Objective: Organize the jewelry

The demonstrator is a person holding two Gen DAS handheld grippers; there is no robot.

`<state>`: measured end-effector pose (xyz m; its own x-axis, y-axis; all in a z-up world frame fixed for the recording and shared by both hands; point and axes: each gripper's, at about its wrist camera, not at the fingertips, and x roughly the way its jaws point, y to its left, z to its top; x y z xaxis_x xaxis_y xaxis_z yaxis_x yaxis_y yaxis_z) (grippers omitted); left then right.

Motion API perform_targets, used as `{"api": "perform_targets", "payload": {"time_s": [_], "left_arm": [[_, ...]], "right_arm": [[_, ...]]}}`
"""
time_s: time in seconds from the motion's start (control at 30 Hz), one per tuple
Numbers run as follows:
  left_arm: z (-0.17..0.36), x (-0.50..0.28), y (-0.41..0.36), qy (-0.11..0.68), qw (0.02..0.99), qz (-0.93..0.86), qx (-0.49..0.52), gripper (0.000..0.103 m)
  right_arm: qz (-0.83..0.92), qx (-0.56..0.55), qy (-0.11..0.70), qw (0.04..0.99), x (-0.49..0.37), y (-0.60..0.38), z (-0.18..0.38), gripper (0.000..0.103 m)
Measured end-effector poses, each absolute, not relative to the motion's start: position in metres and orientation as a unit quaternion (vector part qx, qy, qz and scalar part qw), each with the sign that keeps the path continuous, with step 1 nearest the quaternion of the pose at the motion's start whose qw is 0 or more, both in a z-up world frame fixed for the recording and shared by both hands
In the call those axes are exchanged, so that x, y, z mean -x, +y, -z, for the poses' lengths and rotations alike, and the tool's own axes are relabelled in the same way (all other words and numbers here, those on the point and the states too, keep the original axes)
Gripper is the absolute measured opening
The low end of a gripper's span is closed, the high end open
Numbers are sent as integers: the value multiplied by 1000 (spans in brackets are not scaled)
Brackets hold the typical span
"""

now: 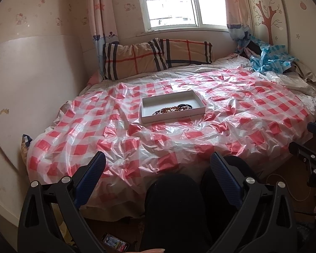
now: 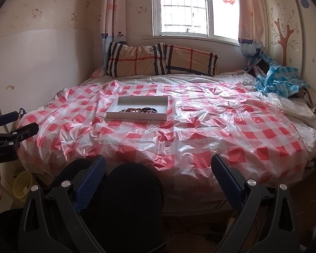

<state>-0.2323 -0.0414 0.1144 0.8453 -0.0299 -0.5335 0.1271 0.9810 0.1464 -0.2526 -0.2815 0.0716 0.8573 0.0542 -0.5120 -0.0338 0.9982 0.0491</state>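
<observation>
A shallow white tray [image 1: 146,110] lies on the bed's red-and-white checked plastic sheet [image 1: 99,135]. In it lie a brown bead bracelet [image 1: 168,110] and dark bangles [image 1: 186,106], bunched along its near side. The tray also shows in the right wrist view [image 2: 115,110], with the beads [image 2: 133,110] and bangles [image 2: 150,110]. My left gripper [image 1: 158,164] is open and empty, held back from the bed's near edge. My right gripper [image 2: 159,165] is open and empty, also short of the bed. Both are far from the tray.
Two plaid pillows [image 1: 137,58] lean under the window. A crumpled blue checked sheet [image 1: 269,58] lies at the bed's far right. My knees in dark trousers [image 1: 174,206] sit before the bed. A phone [image 1: 114,242] lies on the floor. A yellow bin [image 2: 23,184] stands left.
</observation>
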Motion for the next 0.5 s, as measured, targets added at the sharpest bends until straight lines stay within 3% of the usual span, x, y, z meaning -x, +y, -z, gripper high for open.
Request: {"api": "perform_targets", "payload": {"time_s": [0.5], "left_arm": [[-114,233,-41,274,957,39,-89,95]], "right_arm": [[-23,-20,266,963,253,-279,-72,95]]}}
